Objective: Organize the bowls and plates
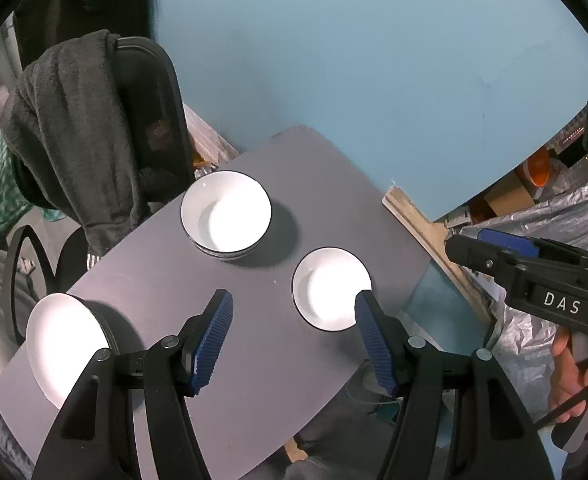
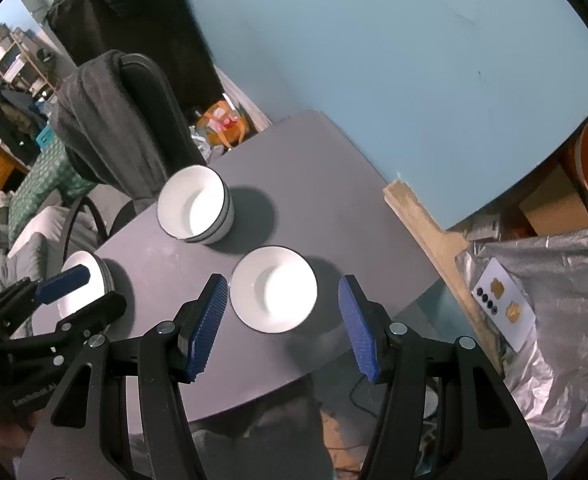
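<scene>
A stack of bowls (image 1: 225, 216) stands at the far side of the grey desk (image 1: 253, 360), its nested rims showing as stripes along the wall, so it reads as the gathering point for the set. A single bowl (image 2: 273, 289) sits alone nearer the right edge, well apart from the stack, and by its place it looks like the next piece to go onto it. At the left edge a white plate pile (image 1: 63, 346) lies by itself, kept separate from the bowls, which fits sorting by kind.

The right tongs (image 2: 283, 328) hang wide open above and just short of the single bowl, the 2 blue pads spread wider than the bowl, touching nothing and holding nothing. This spread suits a straddle of the rim or wall, though no contact is made yet.

The left tongs (image 1: 294, 344) are equally wide open and empty over bare desk between the plate pile and the single bowl; in that view the right pad overlaps the bowl's near rim, but whether it touches I cannot tell
</scene>
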A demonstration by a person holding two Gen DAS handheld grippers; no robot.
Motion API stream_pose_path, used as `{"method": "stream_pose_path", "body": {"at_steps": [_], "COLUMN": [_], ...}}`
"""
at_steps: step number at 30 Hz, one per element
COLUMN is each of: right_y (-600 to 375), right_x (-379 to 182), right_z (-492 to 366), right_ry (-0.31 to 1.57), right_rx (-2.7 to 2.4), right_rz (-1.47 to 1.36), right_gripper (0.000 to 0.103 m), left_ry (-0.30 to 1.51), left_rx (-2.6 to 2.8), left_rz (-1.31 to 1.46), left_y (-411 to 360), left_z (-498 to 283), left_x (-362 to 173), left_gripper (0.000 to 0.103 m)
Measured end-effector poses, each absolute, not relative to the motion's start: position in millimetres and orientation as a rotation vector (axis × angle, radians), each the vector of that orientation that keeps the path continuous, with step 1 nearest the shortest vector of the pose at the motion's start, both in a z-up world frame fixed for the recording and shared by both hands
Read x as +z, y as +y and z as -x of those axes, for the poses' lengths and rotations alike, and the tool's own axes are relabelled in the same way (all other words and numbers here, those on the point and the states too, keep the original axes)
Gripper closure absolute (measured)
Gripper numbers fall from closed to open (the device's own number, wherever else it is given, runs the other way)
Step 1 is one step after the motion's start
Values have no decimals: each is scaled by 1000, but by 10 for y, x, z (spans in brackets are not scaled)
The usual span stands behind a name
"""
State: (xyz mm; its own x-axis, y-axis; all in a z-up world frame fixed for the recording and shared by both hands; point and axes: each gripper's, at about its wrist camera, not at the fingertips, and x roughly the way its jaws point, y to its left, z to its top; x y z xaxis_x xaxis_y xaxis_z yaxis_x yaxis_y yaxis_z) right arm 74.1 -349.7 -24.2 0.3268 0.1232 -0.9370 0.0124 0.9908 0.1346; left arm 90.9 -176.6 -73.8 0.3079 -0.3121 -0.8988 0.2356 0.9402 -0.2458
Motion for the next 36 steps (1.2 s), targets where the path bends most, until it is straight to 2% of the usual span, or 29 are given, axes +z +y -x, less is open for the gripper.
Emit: {"method": "stream_pose_path", "body": {"at_steps": [20,36], "right_y": [-3678,-3895], "right_x": [-682,-1493], "right_z": [-817,-907], "right_ry": [1314,1374], "right_rx": [88,69], "right_rz": [-134,-143], "right_gripper": [47,47], "left_ry": [1292,1373], "left_rx": [-380,-365], "left_rz": [57,85], "left_y": [-1953,-2100], "left_z": [-1104,-1254], "left_x": [-1263,-1933], "left_gripper": [38,38]}}
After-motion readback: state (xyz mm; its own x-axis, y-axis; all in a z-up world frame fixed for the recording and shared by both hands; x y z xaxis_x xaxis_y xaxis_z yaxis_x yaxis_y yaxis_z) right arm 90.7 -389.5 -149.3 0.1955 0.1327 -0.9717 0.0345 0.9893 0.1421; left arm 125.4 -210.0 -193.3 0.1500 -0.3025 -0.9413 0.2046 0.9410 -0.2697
